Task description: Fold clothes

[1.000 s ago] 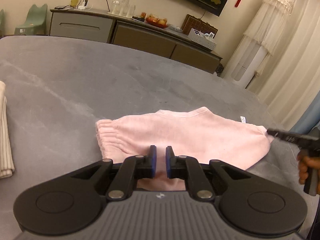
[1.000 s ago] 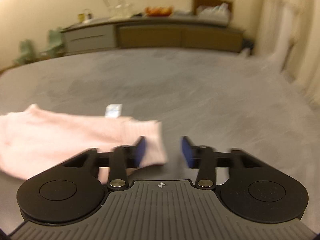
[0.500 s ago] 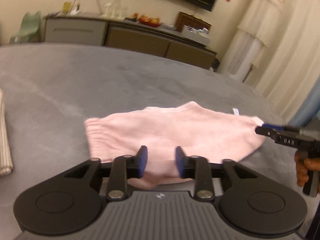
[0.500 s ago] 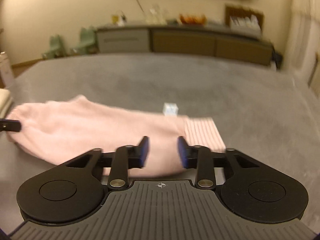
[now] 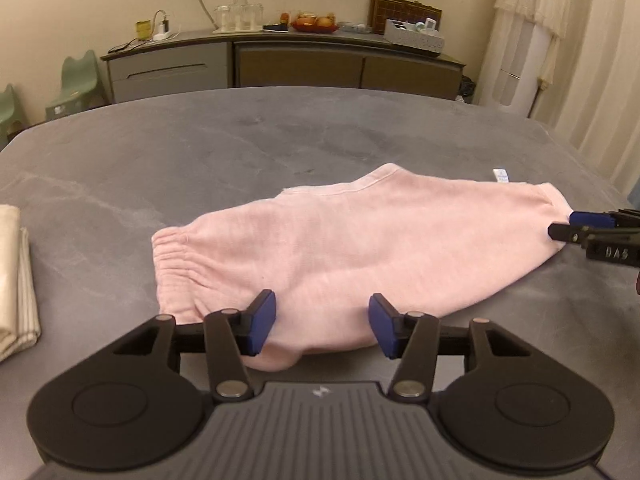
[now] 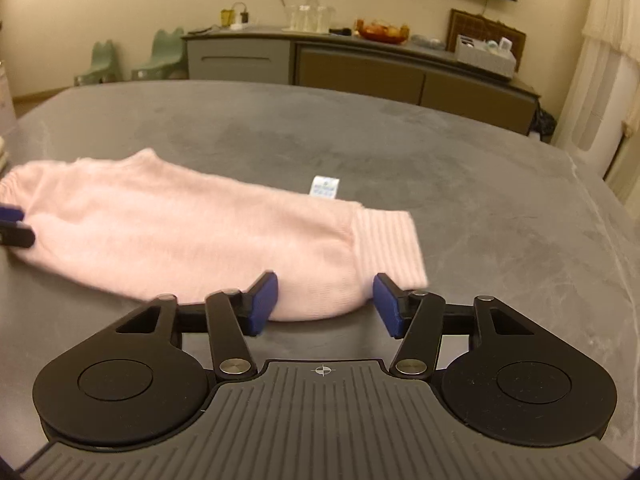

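Note:
A folded pink garment (image 5: 360, 248) lies flat on the grey table (image 5: 280, 140); its elastic waist is at the left, a ribbed cuff (image 6: 384, 240) and a white label (image 6: 325, 186) at the right. My left gripper (image 5: 322, 322) hovers at the garment's near edge by the waist end. Its jaws are opening and the pads press on nothing. My right gripper (image 6: 326, 300) stands at the near edge by the cuff, jaws opening, fabric lying loose between the pads. Each gripper's tip shows at the other view's edge: the right gripper (image 5: 580, 228), the left gripper (image 6: 12, 228).
A folded cream striped cloth (image 5: 16, 280) lies at the table's left edge. Behind the table stands a long sideboard (image 5: 280, 64) with jars, a fruit bowl and a box. Green small chairs (image 5: 76, 80) are at the far left, white curtains (image 5: 560, 40) at the right.
Both grippers' jaws have spread apart, the left from nearly shut. The left view has swung so the garment sits more centred; the right gripper has shifted along the garment toward the cuff end.

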`<state>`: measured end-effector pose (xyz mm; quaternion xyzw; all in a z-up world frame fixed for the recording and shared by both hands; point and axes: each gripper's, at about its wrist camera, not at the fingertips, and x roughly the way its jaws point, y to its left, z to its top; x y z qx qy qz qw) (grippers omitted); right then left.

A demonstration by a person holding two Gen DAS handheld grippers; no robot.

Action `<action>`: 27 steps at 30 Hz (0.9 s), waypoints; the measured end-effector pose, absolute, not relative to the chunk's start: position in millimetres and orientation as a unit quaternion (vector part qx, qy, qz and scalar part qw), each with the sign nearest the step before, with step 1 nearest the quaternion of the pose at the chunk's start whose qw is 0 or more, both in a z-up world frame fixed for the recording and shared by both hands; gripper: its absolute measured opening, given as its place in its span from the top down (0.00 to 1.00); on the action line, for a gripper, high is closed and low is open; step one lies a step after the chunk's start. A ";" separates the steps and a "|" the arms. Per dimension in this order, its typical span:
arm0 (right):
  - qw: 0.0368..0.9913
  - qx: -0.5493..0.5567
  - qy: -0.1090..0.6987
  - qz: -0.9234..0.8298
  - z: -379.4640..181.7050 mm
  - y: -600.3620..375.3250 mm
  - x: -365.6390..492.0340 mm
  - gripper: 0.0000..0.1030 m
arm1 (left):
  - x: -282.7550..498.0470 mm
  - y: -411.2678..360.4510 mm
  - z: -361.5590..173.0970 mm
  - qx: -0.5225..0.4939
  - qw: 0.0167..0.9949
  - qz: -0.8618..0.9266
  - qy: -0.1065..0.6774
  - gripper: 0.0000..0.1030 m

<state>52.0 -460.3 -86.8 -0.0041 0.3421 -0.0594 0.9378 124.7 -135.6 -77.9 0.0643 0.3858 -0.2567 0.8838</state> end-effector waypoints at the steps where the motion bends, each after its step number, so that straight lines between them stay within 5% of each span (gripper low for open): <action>1: 0.941 0.010 0.332 -0.062 -81.8 -464.4 48.9 0.43 | 117.9 -138.0 -74.1 0.057 0.883 -0.260 0.387 0.42; 3: 0.945 0.028 0.317 -0.070 -75.2 -475.0 43.7 0.39 | 101.8 -144.4 -70.6 0.041 0.876 -0.268 0.398 0.32; 18: 0.916 0.140 0.348 -0.144 -87.0 -531.6 24.4 0.28 | 56.2 -206.4 -87.8 0.053 0.832 -0.346 0.431 0.30; 25: 0.922 0.153 0.334 -0.122 -99.0 -523.8 51.4 0.35 | 72.6 -191.7 -83.6 0.021 0.835 -0.340 0.433 0.29; 27: 0.927 0.135 0.333 -0.110 -99.7 -514.9 58.5 0.51 | 79.7 -185.9 -84.6 0.007 0.835 -0.334 0.436 0.29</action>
